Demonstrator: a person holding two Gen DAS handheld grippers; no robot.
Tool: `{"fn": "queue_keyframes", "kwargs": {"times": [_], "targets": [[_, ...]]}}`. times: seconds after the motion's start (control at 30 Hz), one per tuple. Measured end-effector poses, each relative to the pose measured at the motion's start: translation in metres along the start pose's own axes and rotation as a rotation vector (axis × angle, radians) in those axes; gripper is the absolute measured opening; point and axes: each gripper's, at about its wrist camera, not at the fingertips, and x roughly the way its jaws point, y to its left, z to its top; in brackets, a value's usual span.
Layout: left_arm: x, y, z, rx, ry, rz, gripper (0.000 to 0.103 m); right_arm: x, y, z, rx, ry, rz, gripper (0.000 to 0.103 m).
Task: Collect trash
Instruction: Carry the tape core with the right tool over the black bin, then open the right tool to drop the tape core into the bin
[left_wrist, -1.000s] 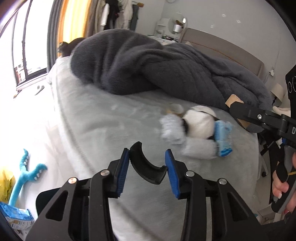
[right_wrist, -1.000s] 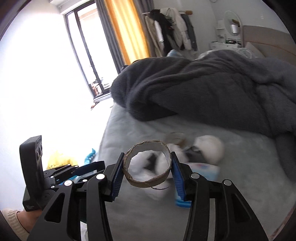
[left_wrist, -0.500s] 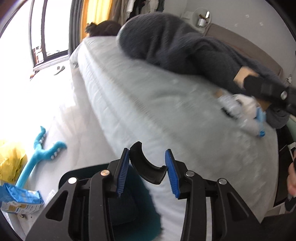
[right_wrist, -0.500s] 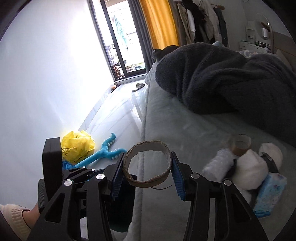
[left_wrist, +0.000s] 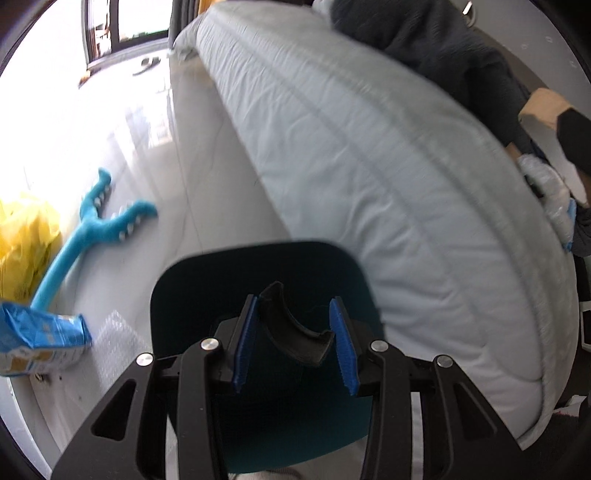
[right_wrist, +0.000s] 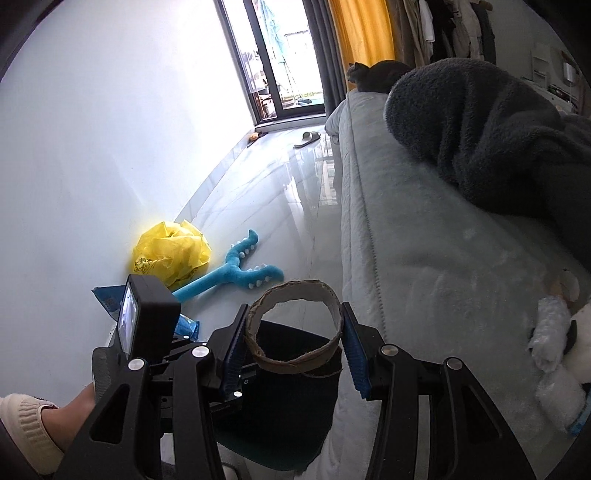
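Note:
My left gripper (left_wrist: 295, 341) is shut on a curved black plastic piece (left_wrist: 291, 334) and hangs over a dark teal bin (left_wrist: 184, 288) on the floor beside the bed. My right gripper (right_wrist: 293, 345) is shut on a brown cardboard tape ring (right_wrist: 295, 360) just above the same bin (right_wrist: 280, 413). The left gripper's body (right_wrist: 147, 332) shows at the lower left of the right wrist view. More trash lies on the bed: a bubble-wrap wad (right_wrist: 550, 332), a white ball (right_wrist: 581, 332), a small cardboard ring (right_wrist: 567, 286) and a blue packet (left_wrist: 570, 218).
The pale grey mattress (left_wrist: 369, 155) runs along the right with a dark fleece blanket (right_wrist: 480, 122) on it. On the floor lie a blue plush toy (right_wrist: 229, 273), a yellow plastic bag (right_wrist: 170, 254), a blue packet (left_wrist: 37, 339) and a slipper (right_wrist: 308, 138). A white wall stands on the left.
Both grippers have swung away from the trash pile on the bed and down to the floor side. They now hang over the teal bin, each still holding its item.

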Motion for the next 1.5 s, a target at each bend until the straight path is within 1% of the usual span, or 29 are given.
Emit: {"fn": "queue_keyframes", "kwargs": {"times": [0.23, 0.4, 0.5, 0.57, 0.67, 0.7, 0.73, 0.83, 0.9, 1.0, 1.07, 1.17, 1.3, 1.37, 1.43, 1.5], "targets": [[0.01, 0.022, -0.016, -0.014, 0.089, 0.005, 0.044, 0.043, 0.005, -0.009, 0.039, 0.113, 0.025, 0.049], [0.011, 0.035, -0.019, -0.036, 0.11, 0.017, 0.047, 0.06, 0.008, -0.015, 0.06, 0.169, 0.029, 0.049], [0.007, 0.04, -0.019, -0.057, 0.103, 0.003, 0.056, 0.07, 0.008, -0.018, 0.073, 0.198, 0.038, 0.049], [0.003, 0.043, -0.018, -0.061, 0.091, 0.002, 0.064, 0.075, 0.013, -0.019, 0.069, 0.211, 0.038, 0.049], [-0.006, 0.046, -0.016, -0.065, 0.051, 0.003, 0.067, 0.082, 0.021, -0.021, 0.05, 0.23, 0.03, 0.049], [-0.012, 0.048, -0.015, -0.065, 0.027, 0.004, 0.068, 0.085, 0.023, -0.022, 0.048, 0.236, 0.026, 0.049], [-0.016, 0.049, -0.014, -0.065, 0.01, 0.006, 0.07, 0.087, 0.023, -0.023, 0.05, 0.243, 0.024, 0.049], [-0.032, 0.051, -0.011, -0.053, -0.057, 0.02, 0.071, 0.097, 0.025, -0.03, 0.056, 0.275, 0.024, 0.049], [-0.045, 0.053, -0.01, -0.052, -0.117, 0.029, 0.071, 0.104, 0.027, -0.034, 0.051, 0.295, 0.016, 0.049], [-0.059, 0.058, -0.006, -0.053, -0.189, 0.058, 0.071, 0.117, 0.029, -0.04, 0.043, 0.323, 0.004, 0.049], [-0.069, 0.06, -0.003, -0.049, -0.242, 0.092, 0.071, 0.123, 0.031, -0.044, 0.039, 0.337, -0.001, 0.049], [-0.079, 0.063, 0.0, -0.055, -0.284, 0.096, 0.071, 0.132, 0.035, -0.052, 0.031, 0.365, -0.006, 0.049], [-0.09, 0.062, 0.003, -0.032, -0.338, 0.114, 0.071, 0.15, 0.042, -0.067, 0.009, 0.421, -0.012, 0.049], [-0.096, 0.063, 0.004, -0.038, -0.358, 0.097, 0.071, 0.157, 0.042, -0.072, 0.005, 0.443, -0.016, 0.049], [-0.105, 0.063, 0.008, -0.047, -0.387, 0.063, 0.071, 0.162, 0.042, -0.076, 0.0, 0.461, -0.022, 0.049], [-0.115, 0.061, 0.01, -0.043, -0.419, 0.044, 0.073, 0.168, 0.042, -0.08, -0.003, 0.478, -0.03, 0.049]]}}
